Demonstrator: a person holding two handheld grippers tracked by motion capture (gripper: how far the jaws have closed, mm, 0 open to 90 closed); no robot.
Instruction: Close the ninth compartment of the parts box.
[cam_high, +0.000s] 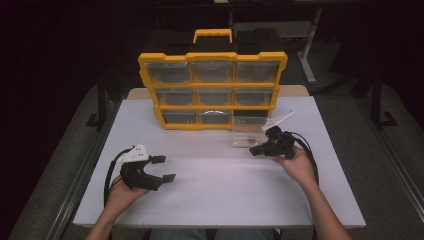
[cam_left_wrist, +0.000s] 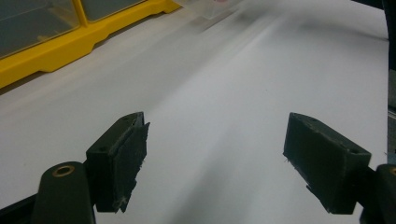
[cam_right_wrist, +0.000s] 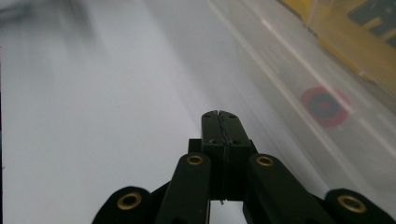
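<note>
Clearly the work in hand centred on the clear drawer (cam_high: 247, 136), which sat on the bench (cam_high: 215, 200) right of centre in the high view, pulled out of the lower right slot of the yellow organizer (cam_high: 213, 90) and just in front of it. Something small and reddish (cam_right_wrist: 325, 106) lay inside it, blurred in the right gripper view. The right gripper (cam_high: 256, 150) lay just beside the drawer's near right corner, its fingers (cam_right_wrist: 219, 135) clenched together on nothing. The left gripper (cam_high: 162, 168) rested at lower left, well apart from the drawer, its fingers (cam_left_wrist: 122, 161) spread wide and empty.

To do the step well, I judged the right fingers had to part before meeting the drawer, then close squarely on its front wall rather than a corner, since thin clear plastic could slip or tip. Keeping the drawer level would have stopped the reddish piece from sliding. The left gripper could have steadied the organizer while the drawer was lined up with its slot.
</note>
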